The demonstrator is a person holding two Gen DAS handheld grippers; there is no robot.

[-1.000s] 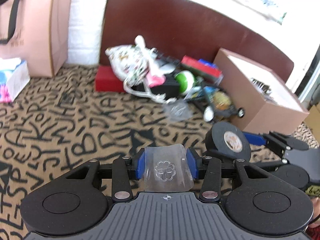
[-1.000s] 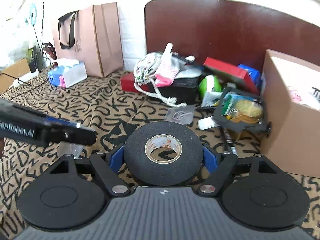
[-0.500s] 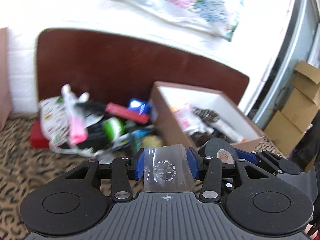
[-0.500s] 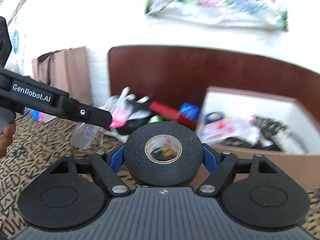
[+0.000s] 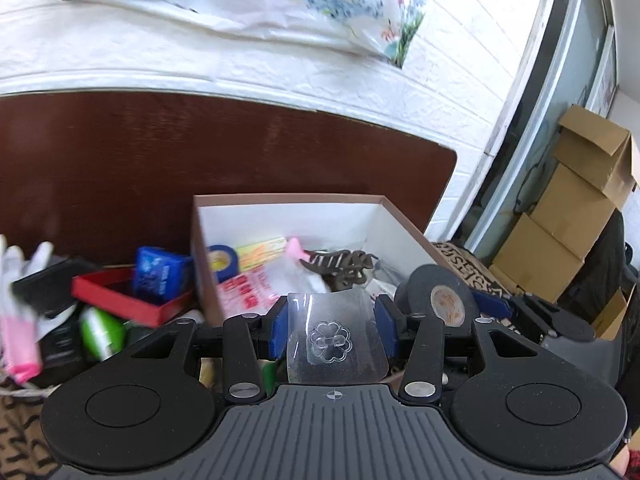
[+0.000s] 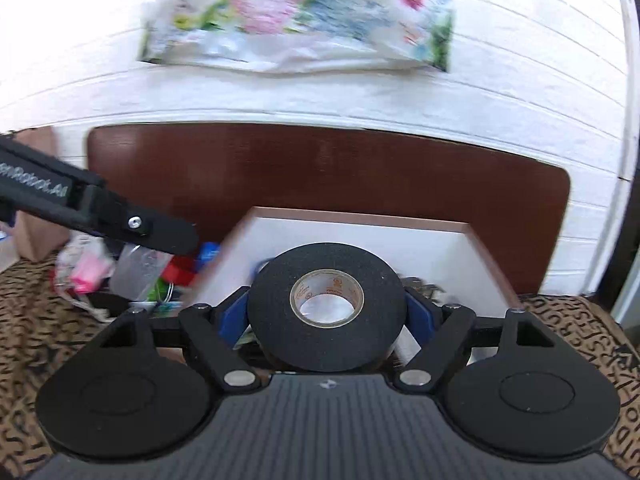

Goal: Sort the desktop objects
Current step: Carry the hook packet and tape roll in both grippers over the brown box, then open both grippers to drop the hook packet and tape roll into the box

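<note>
My left gripper (image 5: pixel 334 330) is shut on a clear plastic piece with a clover mark (image 5: pixel 335 338), held in the air in front of the open brown cardboard box (image 5: pixel 288 199). My right gripper (image 6: pixel 326 308) is shut on a black tape roll (image 6: pixel 326 306) and holds it just before the same box (image 6: pixel 360 216). In the left wrist view the tape roll (image 5: pixel 438 298) and the right gripper sit close at the right. The left gripper's arm (image 6: pixel 100 210) crosses the right wrist view at the left, with the clear piece (image 6: pixel 138 266) under it.
The box holds a blue tape roll (image 5: pixel 220 258), a brown hair claw (image 5: pixel 340 264) and packets. A pile to its left has a red box (image 5: pixel 120 294), a blue pack (image 5: pixel 160 272) and a green ball (image 5: pixel 100 332). Stacked cartons (image 5: pixel 568 208) stand at right. A dark headboard (image 6: pixel 320 172) is behind.
Both grippers have risen and moved forward and right from over the patterned cloth to the cardboard box, which now fills the middle of both views. Both grips are unchanged.
</note>
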